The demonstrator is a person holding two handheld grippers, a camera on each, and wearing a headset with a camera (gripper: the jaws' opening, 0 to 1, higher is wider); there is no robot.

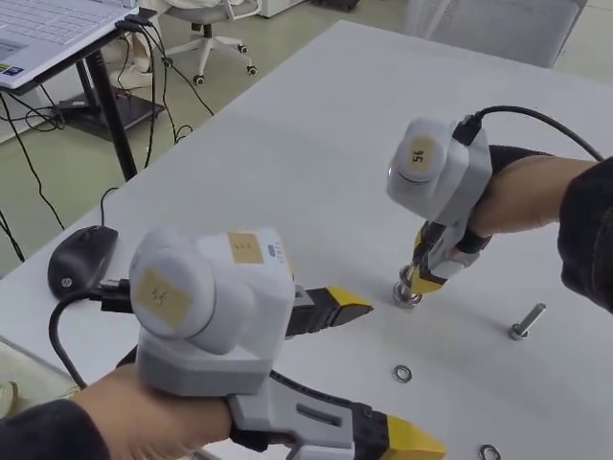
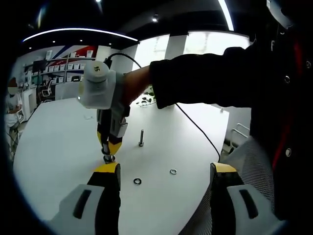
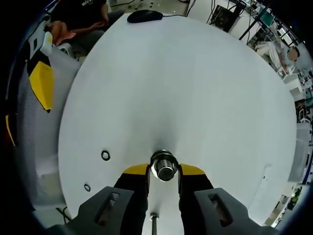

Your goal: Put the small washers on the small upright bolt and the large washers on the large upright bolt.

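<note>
Head view: high, down onto tabletop [image 1: 316,125].
Left gripper view: low, facing right tongs [image 2: 109,151].
Right gripper view: close, apparently straight above bolt [image 3: 165,166].
Shared: bolt, washers [image 3: 105,155].

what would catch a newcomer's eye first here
The right gripper stands out, its yellow-tipped jaws closely flanking the large upright steel bolt on the white table. Next comes the left gripper, open in the foreground, with two loose steel ring washers lying near a small upright bolt.

White table [image 1: 287,144]: black mouse [image 1: 81,257], 2 loose washers [image 1: 403,373], small upright bolt [image 1: 527,321], large bolt [image 3: 165,166].
</note>
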